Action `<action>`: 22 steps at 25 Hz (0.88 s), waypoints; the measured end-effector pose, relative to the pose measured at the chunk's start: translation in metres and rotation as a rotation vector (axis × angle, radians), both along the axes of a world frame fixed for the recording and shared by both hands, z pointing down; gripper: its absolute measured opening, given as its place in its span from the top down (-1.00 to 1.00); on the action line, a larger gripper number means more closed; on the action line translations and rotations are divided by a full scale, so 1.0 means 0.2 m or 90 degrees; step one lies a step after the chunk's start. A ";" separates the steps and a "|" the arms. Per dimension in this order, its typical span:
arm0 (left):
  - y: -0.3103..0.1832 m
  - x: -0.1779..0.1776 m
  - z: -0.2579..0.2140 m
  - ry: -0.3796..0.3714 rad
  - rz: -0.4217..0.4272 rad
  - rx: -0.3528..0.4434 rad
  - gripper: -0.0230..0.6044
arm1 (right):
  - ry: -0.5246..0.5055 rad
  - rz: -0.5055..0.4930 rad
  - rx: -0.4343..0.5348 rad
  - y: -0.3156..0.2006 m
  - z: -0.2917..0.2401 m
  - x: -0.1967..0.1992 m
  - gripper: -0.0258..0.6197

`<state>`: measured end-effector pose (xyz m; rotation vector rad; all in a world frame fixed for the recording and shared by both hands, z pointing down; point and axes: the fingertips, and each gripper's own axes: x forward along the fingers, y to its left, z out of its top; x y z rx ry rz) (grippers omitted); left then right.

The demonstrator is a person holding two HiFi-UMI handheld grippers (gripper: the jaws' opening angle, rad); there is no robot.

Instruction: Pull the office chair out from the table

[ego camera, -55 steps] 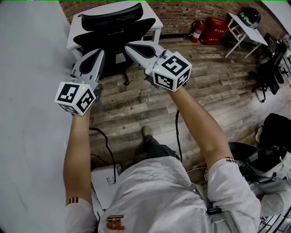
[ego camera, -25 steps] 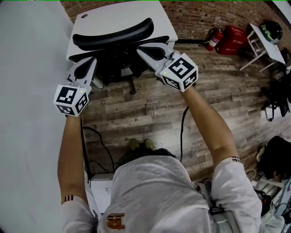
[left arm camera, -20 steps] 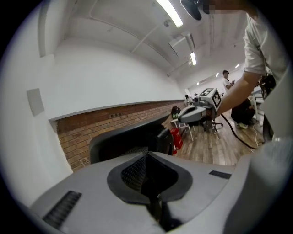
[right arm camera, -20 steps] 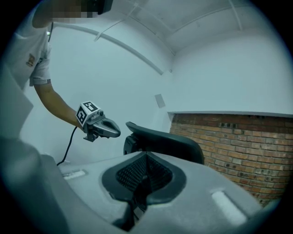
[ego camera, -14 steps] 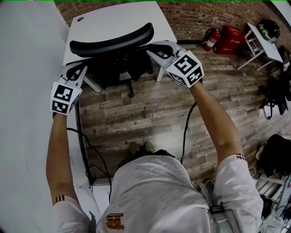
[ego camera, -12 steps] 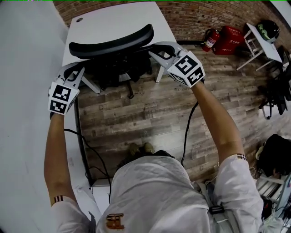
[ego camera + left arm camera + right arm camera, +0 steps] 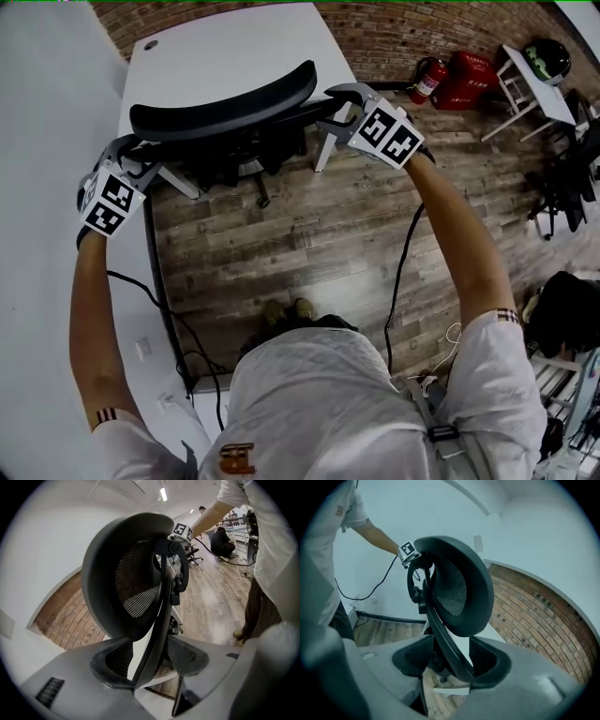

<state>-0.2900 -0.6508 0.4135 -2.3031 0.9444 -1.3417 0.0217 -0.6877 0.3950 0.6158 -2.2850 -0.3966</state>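
At the worktop's point(image 7: 225, 42) near edge, head view, the office chair point(image 7: 225, 98) sits tucked, with left gripper point(image 7: 131, 155) and right gripper point(image 7: 339, 105) newly at its backrest ends. Left gripper view: fingers point(image 7: 187, 656) just spread, frame point(image 7: 157, 620) between them. Right gripper view: likewise, so clamping probably comes next.

Weathered plank floor point(image 7: 309, 234) underfoot; red brick wall point(image 7: 394, 28) along the far side, plain white wall point(image 7: 37, 234) on the left; 1 fire extinguisher point(image 7: 427, 77) beside a red box point(image 7: 473, 80); small white side table point(image 7: 534, 70) far right; ceiling light point(image 7: 162, 494) glowing.
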 end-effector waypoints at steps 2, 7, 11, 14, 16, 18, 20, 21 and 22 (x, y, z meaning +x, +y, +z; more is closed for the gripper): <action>-0.04 -0.03 0.06 -0.023 0.007 -0.022 0.21 | 0.032 -0.007 -0.010 -0.05 0.04 0.00 0.17; -0.11 -0.06 0.18 -0.062 0.028 -0.061 0.21 | 0.112 -0.028 -0.052 -0.15 0.14 -0.01 0.09; -0.15 -0.06 0.24 -0.090 0.056 -0.089 0.21 | 0.177 -0.060 -0.092 -0.18 0.24 0.01 0.07; -0.16 -0.06 0.31 -0.118 0.083 -0.125 0.21 | 0.231 -0.092 -0.110 -0.19 0.31 0.00 0.06; -0.17 -0.06 0.35 -0.128 0.097 -0.150 0.21 | 0.269 -0.118 -0.117 -0.19 0.36 -0.01 0.06; -0.17 -0.06 0.38 -0.134 0.106 -0.170 0.21 | 0.301 -0.144 -0.118 -0.19 0.39 -0.03 0.06; -0.18 -0.05 0.40 -0.139 0.114 -0.183 0.21 | 0.325 -0.162 -0.123 -0.19 0.43 -0.04 0.06; -0.18 -0.04 0.41 -0.140 0.116 -0.188 0.21 | 0.332 -0.165 -0.128 -0.20 0.46 -0.03 0.06; -0.19 -0.04 0.43 -0.140 0.117 -0.190 0.21 | 0.336 -0.167 -0.130 -0.20 0.49 -0.03 0.06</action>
